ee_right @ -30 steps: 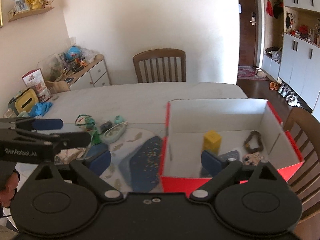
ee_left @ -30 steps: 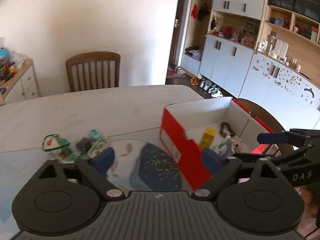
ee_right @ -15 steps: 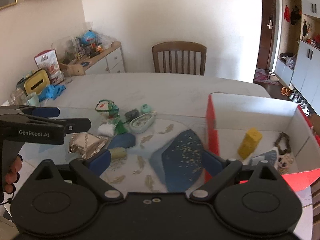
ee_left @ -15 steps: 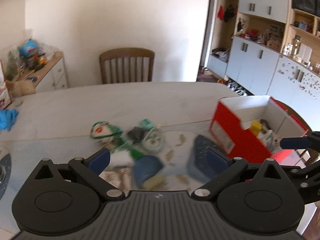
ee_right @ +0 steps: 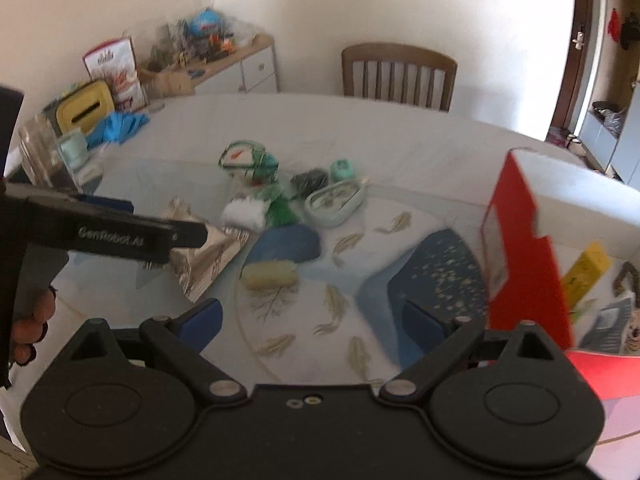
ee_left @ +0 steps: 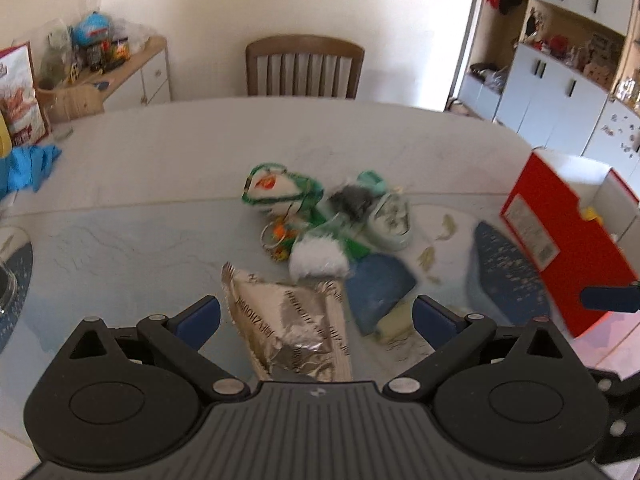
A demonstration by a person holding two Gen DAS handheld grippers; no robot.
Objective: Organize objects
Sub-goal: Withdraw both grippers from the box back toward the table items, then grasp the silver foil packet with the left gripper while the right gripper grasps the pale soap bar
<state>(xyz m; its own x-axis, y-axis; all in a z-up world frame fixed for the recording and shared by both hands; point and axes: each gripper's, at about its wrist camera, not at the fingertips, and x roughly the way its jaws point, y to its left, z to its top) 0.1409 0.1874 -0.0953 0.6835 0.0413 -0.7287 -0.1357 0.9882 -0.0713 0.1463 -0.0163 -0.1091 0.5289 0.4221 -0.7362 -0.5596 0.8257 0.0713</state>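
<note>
My left gripper is open and empty, just above a silver foil packet that lies between its fingers. Behind it lie a white fluffy item, a blue pouch, a pale green case and a green-rimmed pouch. My right gripper is open and empty above the table mat, near a yellow sponge. The red and white box at the right holds a yellow block and other small items. The left gripper shows from the side in the right wrist view.
A wooden chair stands behind the table. A sideboard with clutter is at the far left. A blue cloth and a glass jar sit at the table's left edge. White cabinets line the right wall.
Both grippers have swung left, away from the box and toward the pile of loose items. The left gripper now hovers over the foil packet. Both stay open.
</note>
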